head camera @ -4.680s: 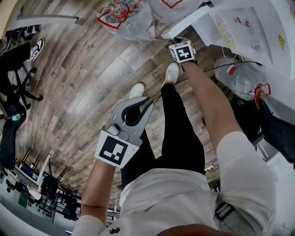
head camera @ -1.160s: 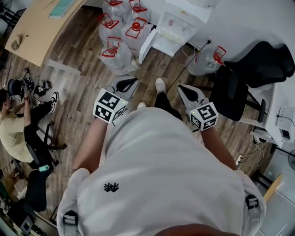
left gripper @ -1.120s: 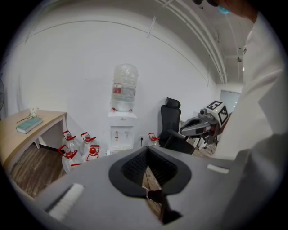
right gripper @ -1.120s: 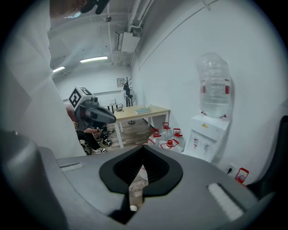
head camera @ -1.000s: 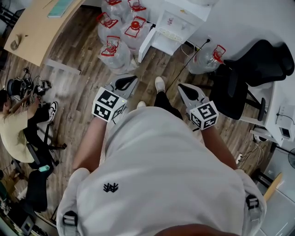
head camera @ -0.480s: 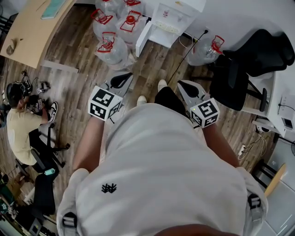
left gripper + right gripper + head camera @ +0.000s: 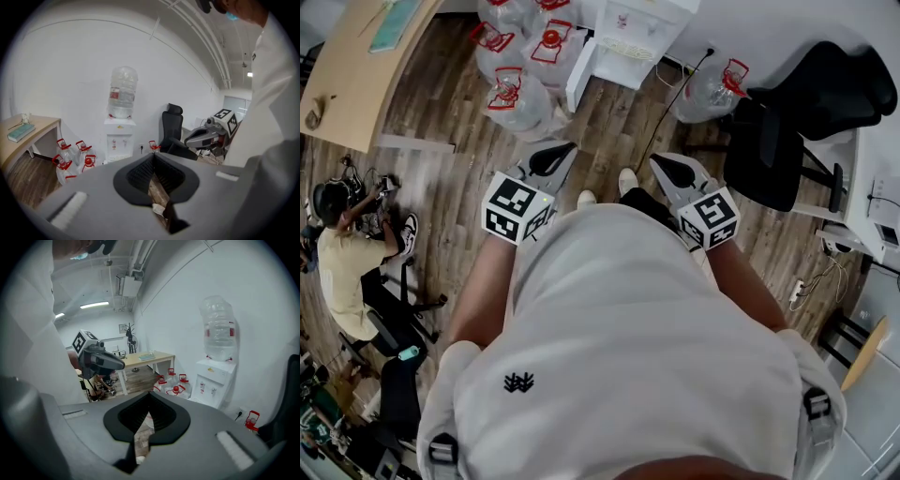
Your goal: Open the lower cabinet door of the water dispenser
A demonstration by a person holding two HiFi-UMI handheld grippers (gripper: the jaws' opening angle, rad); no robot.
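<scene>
Cabinet door (image 7: 578,86), the lower white panel of the water dispenser (image 7: 628,33) by the far wall, looks light, stiff and hinged, best hooked at its free edge. Left tool (image 7: 569,147) and right tool (image 7: 657,162) hang well apart from it, both closed on nothing. Head view suggests the panel juts out beside the water jugs (image 7: 511,89), unclear in either gripper view; those show the big bottle (image 7: 123,91) on top, cropped overhead.

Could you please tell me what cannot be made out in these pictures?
Water dispenser, head view: its bottle is cut off by the upper edge.
Its lower cabinet, left gripper view: largely behind the left gripper's grey body.
Labels on its front, right gripper view: too small to read.
</scene>
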